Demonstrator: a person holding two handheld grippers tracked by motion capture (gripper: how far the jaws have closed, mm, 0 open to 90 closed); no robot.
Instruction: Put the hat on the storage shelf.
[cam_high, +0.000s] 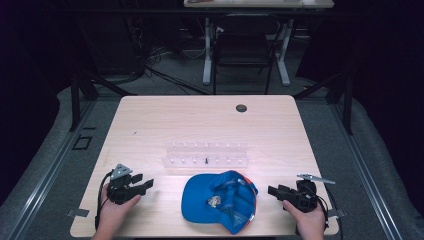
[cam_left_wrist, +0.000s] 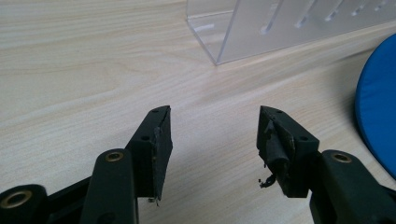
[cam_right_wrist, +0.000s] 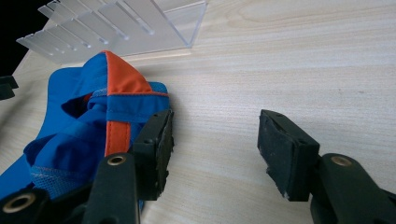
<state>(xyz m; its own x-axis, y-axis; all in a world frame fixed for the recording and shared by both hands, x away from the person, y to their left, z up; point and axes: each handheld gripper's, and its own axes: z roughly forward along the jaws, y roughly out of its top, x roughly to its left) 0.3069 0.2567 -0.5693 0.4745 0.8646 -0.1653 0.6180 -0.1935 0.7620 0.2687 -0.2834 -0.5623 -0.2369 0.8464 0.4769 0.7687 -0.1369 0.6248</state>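
A blue cap (cam_high: 220, 201) with orange trim lies upside down at the front middle of the wooden table (cam_high: 200, 120), its brim toward the left. My left gripper (cam_high: 145, 185) rests on the table left of the cap, open, with bare wood between its jaws (cam_left_wrist: 214, 135); the cap's blue brim (cam_left_wrist: 376, 116) shows at the right edge of that view. My right gripper (cam_high: 271, 190) sits to the right of the cap, open and empty (cam_right_wrist: 215, 137), with the cap's crown (cam_right_wrist: 93, 121) just beside its left jaw.
A clear acrylic rack (cam_high: 206, 154) with slots stands behind the cap at mid-table; its corner (cam_left_wrist: 261, 28) appears ahead of the left gripper and it (cam_right_wrist: 121, 25) lies beyond the cap in the right gripper view. A round grommet (cam_high: 241, 108) marks the far table side. A chair (cam_high: 245, 45) stands beyond.
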